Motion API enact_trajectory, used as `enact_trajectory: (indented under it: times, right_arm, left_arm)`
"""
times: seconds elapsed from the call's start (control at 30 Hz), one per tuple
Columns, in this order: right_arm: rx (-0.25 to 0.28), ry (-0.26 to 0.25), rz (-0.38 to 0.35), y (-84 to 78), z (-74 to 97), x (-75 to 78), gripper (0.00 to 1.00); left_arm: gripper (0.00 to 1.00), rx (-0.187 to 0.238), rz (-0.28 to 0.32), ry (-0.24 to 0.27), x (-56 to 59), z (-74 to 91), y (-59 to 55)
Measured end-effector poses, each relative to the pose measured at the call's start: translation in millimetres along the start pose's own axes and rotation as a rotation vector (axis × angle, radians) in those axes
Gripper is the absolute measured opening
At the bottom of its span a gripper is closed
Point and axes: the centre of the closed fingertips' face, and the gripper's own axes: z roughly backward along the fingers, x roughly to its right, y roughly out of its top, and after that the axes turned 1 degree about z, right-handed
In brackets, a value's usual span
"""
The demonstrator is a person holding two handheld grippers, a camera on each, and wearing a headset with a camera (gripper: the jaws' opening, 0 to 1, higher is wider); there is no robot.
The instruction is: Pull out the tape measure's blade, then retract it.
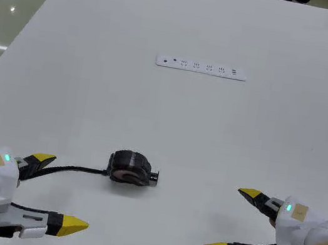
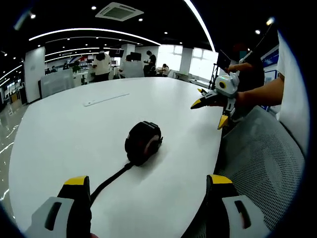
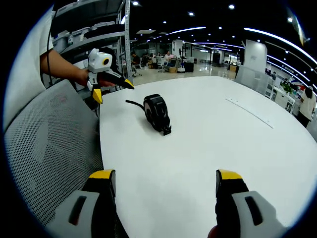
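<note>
A black tape measure (image 1: 131,167) stands on the white table (image 1: 172,111) near its front edge, blade tip pointing right and a black wrist strap (image 1: 73,170) trailing left. Its blade looks fully wound in. My left gripper (image 1: 62,192) sits at the lower left, open, its upper yellow tip beside the strap. At the lower right my right gripper (image 1: 232,222) is open too, well apart from the tape. The left gripper view shows the tape measure (image 2: 143,143) ahead and the right gripper (image 2: 210,110) beyond. From the right gripper view the tape measure (image 3: 157,113) lies ahead with the left gripper (image 3: 113,90) behind it.
A white power strip (image 1: 201,67) lies flat in the middle of the table, far from the tape. A grey mesh chair back (image 3: 49,148) stands at the table's front edge. People (image 2: 103,63) stand in the office beyond the far side.
</note>
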Motion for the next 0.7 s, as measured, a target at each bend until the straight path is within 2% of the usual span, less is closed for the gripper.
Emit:
enact_trajectory:
  times: [0.03, 0.07, 0.17, 0.37, 0.7]
  right_arm:
    - [-0.014, 0.018, 0.033, 1.6, -2.7, 4.4, 0.79]
    - [-0.015, 0.024, 0.030, 1.6, -3.9, 5.1, 0.79]
    - [-0.026, 0.039, 0.036, 1.5, -7.2, 5.8, 0.78]
    - [-0.051, 0.063, 0.055, 1.2, -13.6, 7.3, 0.75]
    - [-0.063, 0.094, 0.075, 3.1, -24.1, 11.1, 0.72]
  left_arm:
    - [0.94, -0.017, -0.031, -0.033, 2.5, -9.3, 7.1]
    - [0.94, -0.025, -0.038, -0.040, 2.5, -11.2, 7.8]
    - [0.92, -0.030, -0.051, -0.053, 1.3, -15.0, 11.5]
    - [0.89, -0.071, -0.087, -0.082, -4.2, -24.8, 13.5]
    - [0.85, -0.094, -0.129, -0.122, -6.2, -38.8, 23.4]
